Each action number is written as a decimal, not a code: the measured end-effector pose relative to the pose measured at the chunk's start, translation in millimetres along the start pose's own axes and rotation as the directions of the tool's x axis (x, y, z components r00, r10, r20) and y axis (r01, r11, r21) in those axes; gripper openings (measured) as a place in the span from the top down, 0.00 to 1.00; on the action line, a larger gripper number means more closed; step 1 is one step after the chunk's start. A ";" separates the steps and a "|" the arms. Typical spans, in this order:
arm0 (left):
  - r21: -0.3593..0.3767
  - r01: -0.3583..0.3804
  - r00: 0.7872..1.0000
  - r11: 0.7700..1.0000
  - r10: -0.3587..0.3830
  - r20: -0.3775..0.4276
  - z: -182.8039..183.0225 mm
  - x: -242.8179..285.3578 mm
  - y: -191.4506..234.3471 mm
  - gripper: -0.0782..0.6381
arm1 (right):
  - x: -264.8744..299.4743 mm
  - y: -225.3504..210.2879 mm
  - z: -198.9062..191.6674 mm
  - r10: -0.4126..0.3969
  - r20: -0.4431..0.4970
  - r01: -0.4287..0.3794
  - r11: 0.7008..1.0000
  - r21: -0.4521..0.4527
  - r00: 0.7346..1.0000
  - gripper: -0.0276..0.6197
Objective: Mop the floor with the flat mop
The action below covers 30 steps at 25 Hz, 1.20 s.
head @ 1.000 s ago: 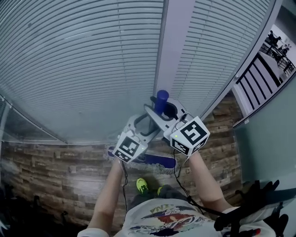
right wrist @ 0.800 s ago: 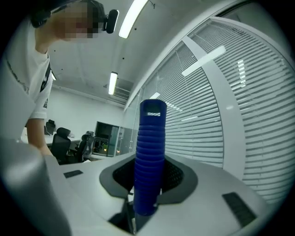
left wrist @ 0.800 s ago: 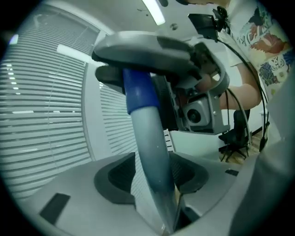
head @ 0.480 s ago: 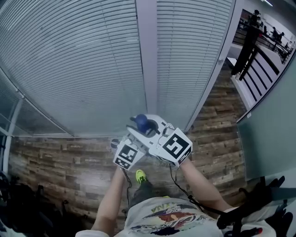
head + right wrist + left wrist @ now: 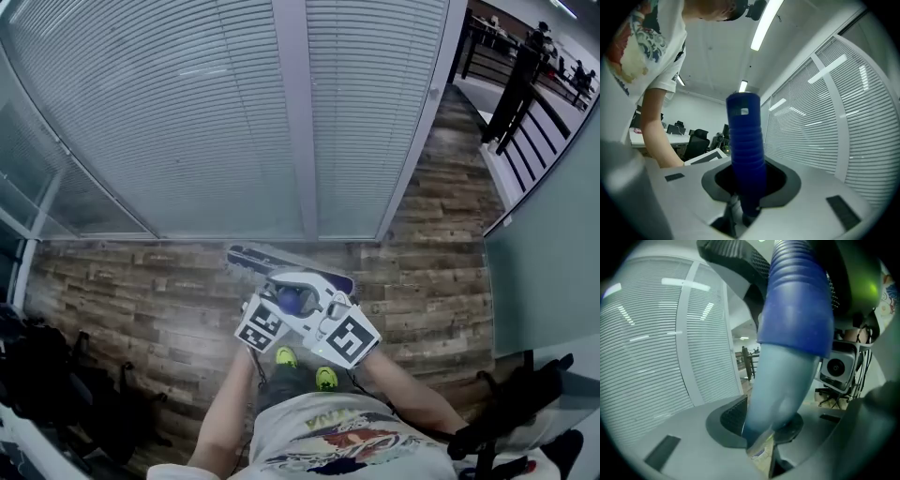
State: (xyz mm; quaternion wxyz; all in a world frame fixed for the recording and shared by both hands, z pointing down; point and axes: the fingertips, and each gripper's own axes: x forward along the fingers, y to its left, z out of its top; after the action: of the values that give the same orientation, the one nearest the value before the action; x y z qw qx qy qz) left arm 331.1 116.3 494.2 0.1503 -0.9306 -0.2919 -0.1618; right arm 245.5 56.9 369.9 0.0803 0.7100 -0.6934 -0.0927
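The flat mop's blue head (image 5: 272, 260) lies on the wood floor at the foot of the glass wall. Its handle rises toward me, with the blue grip end (image 5: 291, 300) between both grippers. My left gripper (image 5: 279, 298) has just been closing and is shut on the mop handle's pale shaft (image 5: 787, 357), which fills the space between its jaws (image 5: 761, 420). My right gripper (image 5: 307, 302) has also been closing and is shut on the ribbed blue grip (image 5: 745, 140), its jaws (image 5: 747, 187) hugging it from both sides.
A glass wall with white blinds (image 5: 187, 112) and a white post (image 5: 291, 122) runs straight ahead. Dark railings (image 5: 520, 75) stand at the upper right. Black bags or chairs (image 5: 47, 384) sit at the lower left, and a black chair (image 5: 516, 403) at the lower right. My yellow-green shoes (image 5: 286, 356) are just below the grippers.
Both grippers with the handle have come lower and nearer my body in the head view. The mop head, earlier under the grippers by my feet, now lies beyond them by the wall.
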 end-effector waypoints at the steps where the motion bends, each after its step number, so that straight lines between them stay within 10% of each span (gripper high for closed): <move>1: -0.006 -0.002 1.000 1.000 0.002 -0.003 -3.4 -1.3 -10.3 0.81 | -7.0 9.6 -2.8 0.006 -0.003 -0.006 1.000 0.006 1.000 0.81; 30: -0.197 -0.211 0.975 0.958 0.220 0.028 -59.5 -225.4 -345.8 0.76 | -166.2 415.2 53.9 0.323 -0.090 -0.319 0.946 0.062 0.942 0.77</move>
State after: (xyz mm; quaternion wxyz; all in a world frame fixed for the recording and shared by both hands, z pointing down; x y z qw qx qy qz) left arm -61.4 253.7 524.4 0.0691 -0.9708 -0.1753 -0.1488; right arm -173.8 213.3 421.7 0.1122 0.5929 -0.7969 -0.0268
